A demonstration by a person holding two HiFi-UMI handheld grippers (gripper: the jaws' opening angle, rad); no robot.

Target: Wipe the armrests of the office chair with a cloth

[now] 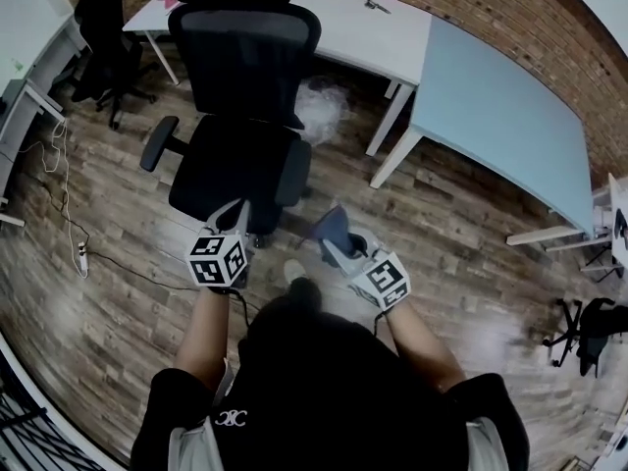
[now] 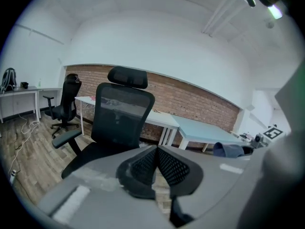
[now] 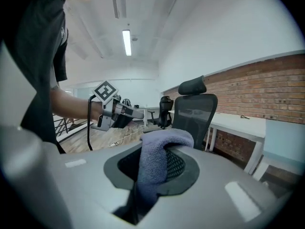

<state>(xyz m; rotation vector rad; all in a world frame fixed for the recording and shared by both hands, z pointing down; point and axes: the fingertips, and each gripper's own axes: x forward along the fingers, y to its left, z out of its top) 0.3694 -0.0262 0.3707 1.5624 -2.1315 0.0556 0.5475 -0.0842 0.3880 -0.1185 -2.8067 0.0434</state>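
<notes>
The black office chair (image 1: pixel 245 96) stands just ahead of me on the wood floor, its left armrest (image 1: pixel 159 143) and right armrest (image 1: pixel 292 180) both bare. My left gripper (image 1: pixel 239 207) hovers at the seat's front edge, apart from it, shut with nothing between its fingertips (image 2: pixel 156 149). The left gripper view shows the chair (image 2: pixel 121 113) and one armrest (image 2: pixel 64 137) ahead. My right gripper (image 1: pixel 336 241) is held right of the seat, shut on a blue-grey cloth (image 1: pixel 332 226). That cloth (image 3: pixel 159 151) bunches over the pads in the right gripper view.
A white desk (image 1: pixel 343 18) and a light blue table (image 1: pixel 491 96) stand behind the chair along the brick wall. A second black chair (image 1: pixel 103 37) is at the far left. Cables and a power strip (image 1: pixel 81 255) lie on the floor to the left. A third chair (image 1: pixel 589 327) is at the right.
</notes>
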